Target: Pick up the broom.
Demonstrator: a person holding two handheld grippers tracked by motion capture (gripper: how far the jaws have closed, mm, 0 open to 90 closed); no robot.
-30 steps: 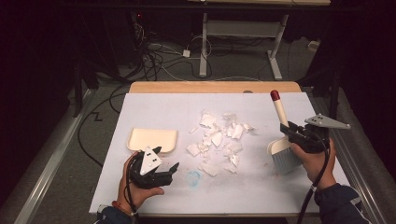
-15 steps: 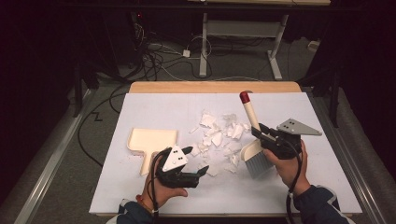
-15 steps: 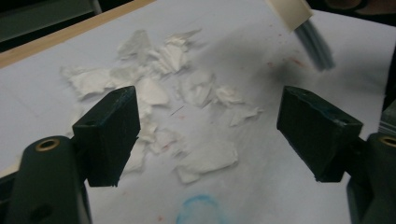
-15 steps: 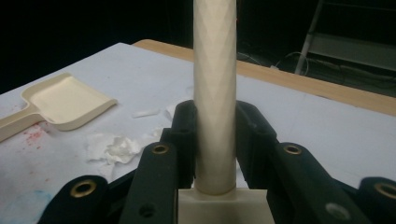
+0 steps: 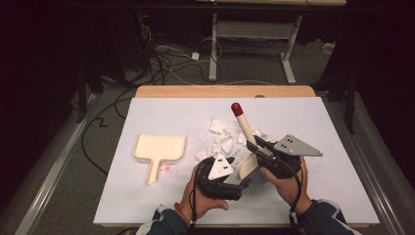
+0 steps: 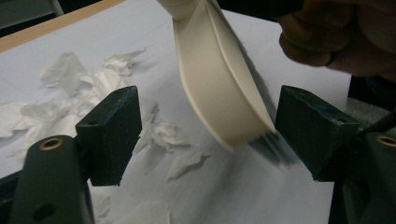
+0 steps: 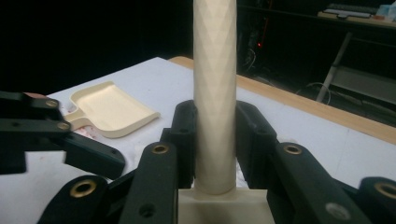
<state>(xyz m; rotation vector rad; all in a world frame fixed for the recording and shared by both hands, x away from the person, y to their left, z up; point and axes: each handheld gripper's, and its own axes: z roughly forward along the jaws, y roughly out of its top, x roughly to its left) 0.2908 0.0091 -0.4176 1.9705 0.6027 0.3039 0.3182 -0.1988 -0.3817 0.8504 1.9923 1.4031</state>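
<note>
Lying flat at the left of the white worktop (image 5: 147, 196) is a cream dustpan (image 5: 159, 148), its handle pointing toward the person's edge and a few reddish specks on the sheet beside it. In the right claw view the same dustpan (image 7: 109, 108) rests apart from both tools.

Just right of the dustpan, near the middle, a scatter of torn white paper scraps (image 5: 221, 133) is spread over the sheet; from the left claw view the scraps (image 6: 70, 88) lie on the left, with a few small bits right under the jaws.

At the near edge of that scatter the left claw (image 5: 238, 183), held in the person's left hand (image 5: 203, 198), sits low over the worktop with its jaws spread wide. In the left claw view (image 6: 205, 126) the brush head (image 6: 219, 79) hangs in the gap between the two black pads (image 6: 112, 128), tilted, its dark bristles brushing the sheet, and neither pad touches it.

Right of that, the right claw (image 5: 259, 149) is pinching the cream handle of a hand brush (image 5: 243, 126) with a red tip, which leans up and away from the person. Seen in the right claw view (image 7: 215, 149), both jaws press on the handle (image 7: 215, 70) just above the brush's base.
</note>
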